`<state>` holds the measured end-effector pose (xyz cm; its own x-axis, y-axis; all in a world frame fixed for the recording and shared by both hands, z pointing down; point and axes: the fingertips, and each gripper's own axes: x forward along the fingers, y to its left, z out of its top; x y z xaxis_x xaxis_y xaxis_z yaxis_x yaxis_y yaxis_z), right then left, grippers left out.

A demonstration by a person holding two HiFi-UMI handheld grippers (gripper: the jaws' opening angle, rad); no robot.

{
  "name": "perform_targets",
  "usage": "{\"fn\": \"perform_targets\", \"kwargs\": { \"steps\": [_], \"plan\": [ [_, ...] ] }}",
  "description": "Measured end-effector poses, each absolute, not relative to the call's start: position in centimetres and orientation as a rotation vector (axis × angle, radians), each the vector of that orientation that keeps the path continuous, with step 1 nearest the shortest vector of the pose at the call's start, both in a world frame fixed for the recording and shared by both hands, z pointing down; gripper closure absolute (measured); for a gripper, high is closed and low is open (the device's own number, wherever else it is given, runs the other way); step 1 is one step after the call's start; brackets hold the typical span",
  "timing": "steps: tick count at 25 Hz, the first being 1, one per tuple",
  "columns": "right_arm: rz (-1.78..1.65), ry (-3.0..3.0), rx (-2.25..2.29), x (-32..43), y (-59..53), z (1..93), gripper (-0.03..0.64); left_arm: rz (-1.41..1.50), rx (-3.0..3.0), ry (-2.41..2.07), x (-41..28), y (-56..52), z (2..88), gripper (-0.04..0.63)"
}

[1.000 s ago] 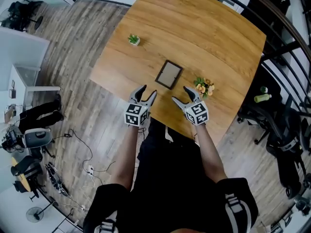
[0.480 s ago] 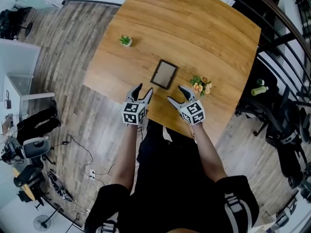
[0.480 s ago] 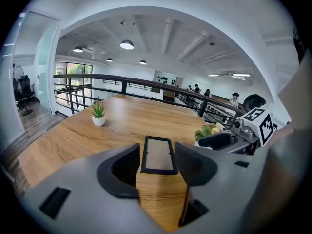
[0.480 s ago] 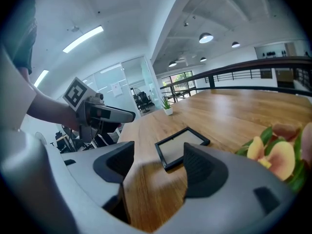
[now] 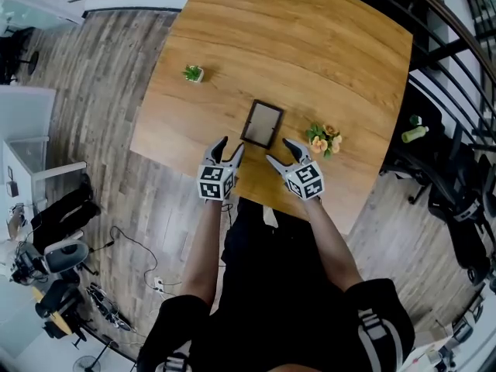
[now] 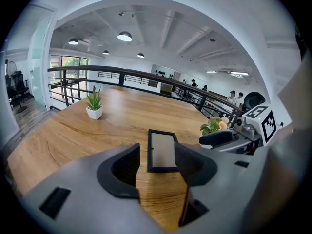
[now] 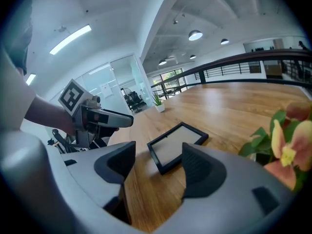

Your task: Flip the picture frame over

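Mid-picture: picture frame (image 5: 263, 123) flat on tabletop (image 5: 310, 53). Left hand-held gripper (image 5: 232, 144) spread, empty. Right hand-held gripper (image 5: 278, 150) spread, empty, jaws just been closing.

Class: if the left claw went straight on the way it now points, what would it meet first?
Probably the near edge of the picture frame, lying flat on the table ahead of the left claw. Depth is unclear: bare wood might come first.

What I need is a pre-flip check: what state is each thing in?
picture frame: flat on the table, ungripped.
left gripper: jaws open, empty.
right gripper: jaws open, just been closing slightly, nothing between them.
small potted plant: upright.
flower pot: upright beside the frame.
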<state>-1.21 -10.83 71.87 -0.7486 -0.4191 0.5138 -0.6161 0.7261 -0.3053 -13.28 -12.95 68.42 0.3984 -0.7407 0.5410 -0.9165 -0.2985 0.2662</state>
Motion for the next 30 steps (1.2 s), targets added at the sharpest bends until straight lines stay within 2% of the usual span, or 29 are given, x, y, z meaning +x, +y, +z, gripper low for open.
{"fn": "perform_targets", "kwargs": {
  "steps": [27,30],
  "plan": [
    [0.761,-2.361,0.936,-0.6,-12.4,75.7,0.346,0.647,2.125,-1.203,-11.0,-18.4,76.2,0.357],
    [0.753,-2.351,0.939,-0.5,-12.5,75.8,0.354,0.715,2.079,-1.221,-11.4,-18.6,77.0,0.385]
  ]
}}
